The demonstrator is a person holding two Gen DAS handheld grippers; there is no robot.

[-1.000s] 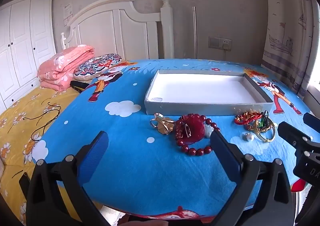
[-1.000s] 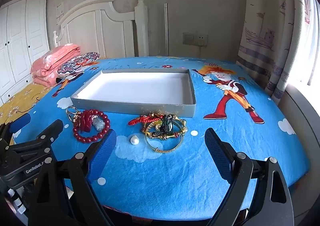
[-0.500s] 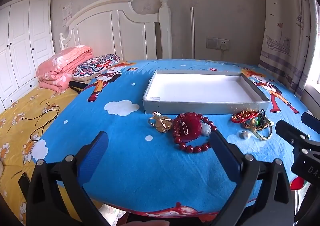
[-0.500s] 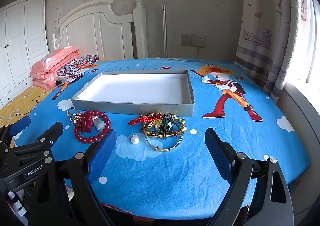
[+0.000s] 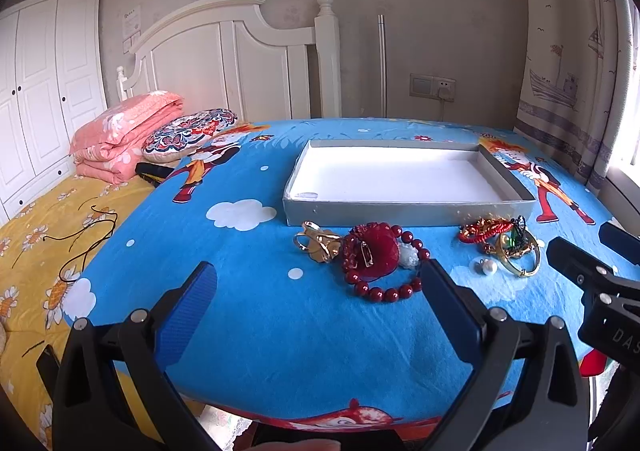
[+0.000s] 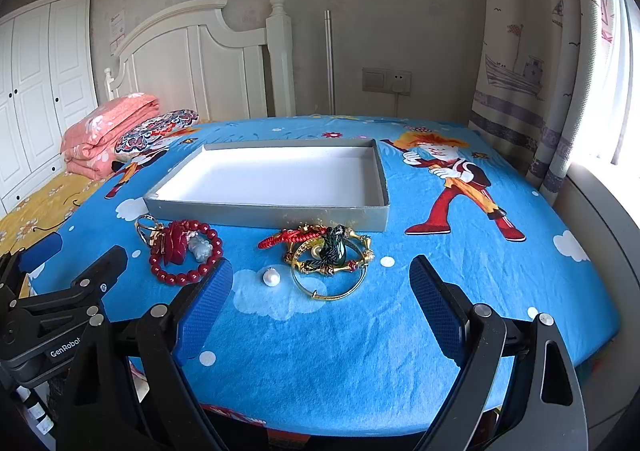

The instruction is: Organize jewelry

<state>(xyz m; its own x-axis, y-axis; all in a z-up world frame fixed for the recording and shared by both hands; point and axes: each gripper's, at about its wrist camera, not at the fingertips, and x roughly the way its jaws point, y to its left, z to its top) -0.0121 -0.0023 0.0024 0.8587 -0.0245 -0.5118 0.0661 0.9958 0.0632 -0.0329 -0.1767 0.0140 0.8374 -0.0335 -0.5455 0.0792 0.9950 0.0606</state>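
A shallow grey box (image 5: 408, 207) (image 6: 264, 213) with a white inside stands empty on the blue cartoon tablecloth. In front of it lie a red bead bracelet (image 5: 384, 293) (image 6: 182, 277) around a red brooch, a gold clip (image 5: 318, 245), a loose pearl (image 6: 271, 277) (image 5: 489, 268), a red cord (image 6: 292, 237), and gold bangles (image 6: 332, 271) (image 5: 520, 257) with a dark green pendant. My left gripper (image 5: 316, 295) is open and empty, short of the bracelet. My right gripper (image 6: 320, 291) is open and empty, just short of the bangles.
The table's front edge runs just under both grippers. A bed with a yellow sheet (image 5: 40, 219), a folded pink quilt (image 5: 124, 139) and a patterned pillow (image 5: 188, 129) lies to the left. A curtain (image 6: 560, 91) hangs at the right.
Both grippers have drawn back and risen slightly, so the jewelry and box sit a little farther off. Nothing on the table has moved.
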